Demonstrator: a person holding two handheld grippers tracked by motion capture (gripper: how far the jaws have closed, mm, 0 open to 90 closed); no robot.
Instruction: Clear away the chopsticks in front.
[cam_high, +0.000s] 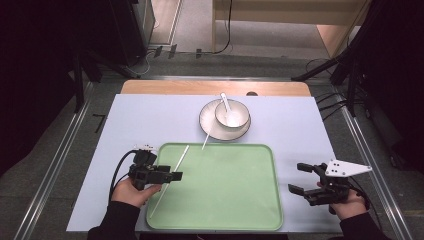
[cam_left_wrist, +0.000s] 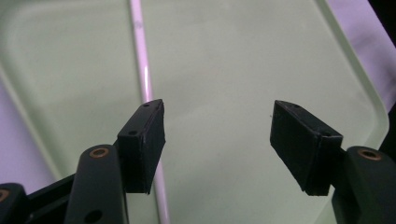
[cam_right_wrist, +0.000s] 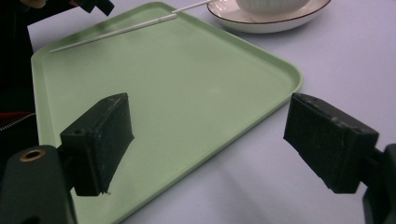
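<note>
A green tray (cam_high: 225, 190) lies at the table's near middle. One white chopstick (cam_high: 170, 177) rests slanted on its left part. My left gripper (cam_high: 172, 176) hovers over that chopstick, open, and in the left gripper view the chopstick (cam_left_wrist: 142, 60) runs under the left jaw of the gripper (cam_left_wrist: 219, 140) without being held. A second white chopstick (cam_high: 207, 137) leans from the plate (cam_high: 207, 122) down to the tray's far rim. On the plate stands a white bowl (cam_high: 232, 116) with a white spoon (cam_high: 226, 102) in it. My right gripper (cam_high: 296, 177) is open beside the tray's right edge, holding nothing.
A pale lilac mat (cam_high: 140, 120) covers the table, with a wooden strip (cam_high: 200, 87) at the far edge. In the right gripper view the tray's (cam_right_wrist: 177, 84) corner lies between the open jaws, and the plate (cam_right_wrist: 280, 21) sits beyond.
</note>
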